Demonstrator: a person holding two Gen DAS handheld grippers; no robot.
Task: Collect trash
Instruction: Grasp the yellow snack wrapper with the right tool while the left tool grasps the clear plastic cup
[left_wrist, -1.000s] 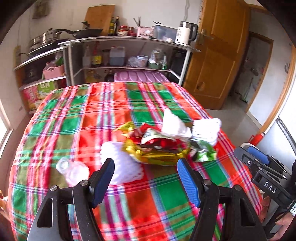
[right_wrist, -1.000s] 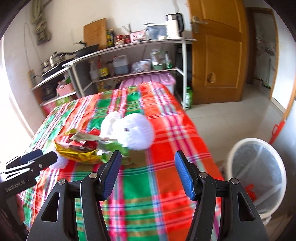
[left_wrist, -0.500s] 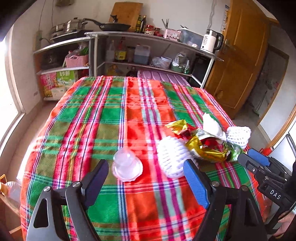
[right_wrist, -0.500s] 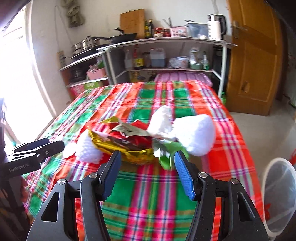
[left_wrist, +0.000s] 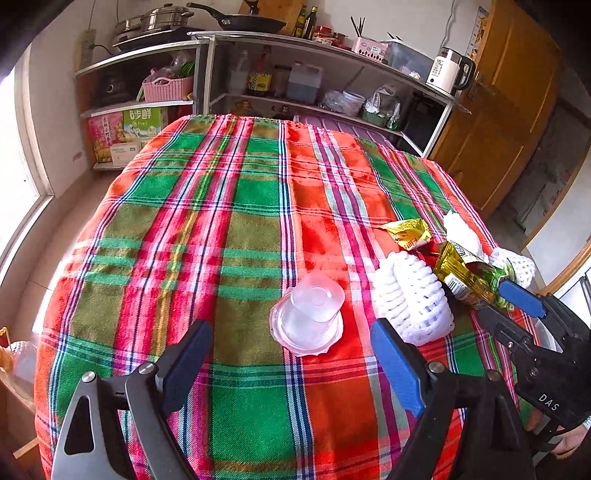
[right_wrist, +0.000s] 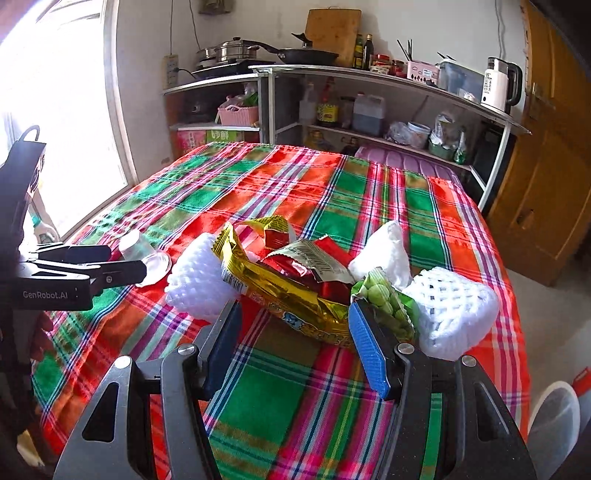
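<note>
Trash lies on the plaid tablecloth (left_wrist: 236, 229). A clear plastic cup (left_wrist: 308, 314) stands upside down on its lid. Right of it are a white foam net (left_wrist: 410, 295) and a gold snack wrapper (left_wrist: 465, 273). My left gripper (left_wrist: 290, 332) hovers just short of the cup, its jaws opening, the pads touching nothing. In the right wrist view the gold wrapper (right_wrist: 280, 291), red wrappers, a green pea packet (right_wrist: 384, 299), a tissue (right_wrist: 388, 251) and two foam nets (right_wrist: 454, 310) form a pile. My right gripper (right_wrist: 293, 314) stands open at the pile's near edge.
A white mesh bin (right_wrist: 554, 417) stands on the floor past the table's right corner. Metal shelves (right_wrist: 369, 74) with pans, bottles and a kettle (right_wrist: 498, 85) line the far wall. A wooden door (right_wrist: 546, 166) is at the right. The left gripper (right_wrist: 125, 262) shows beside the cup.
The left gripper swung left from the wrapper pile to the cup and its jaws widened. The right gripper swung left from the bin side to face the wrapper pile.
</note>
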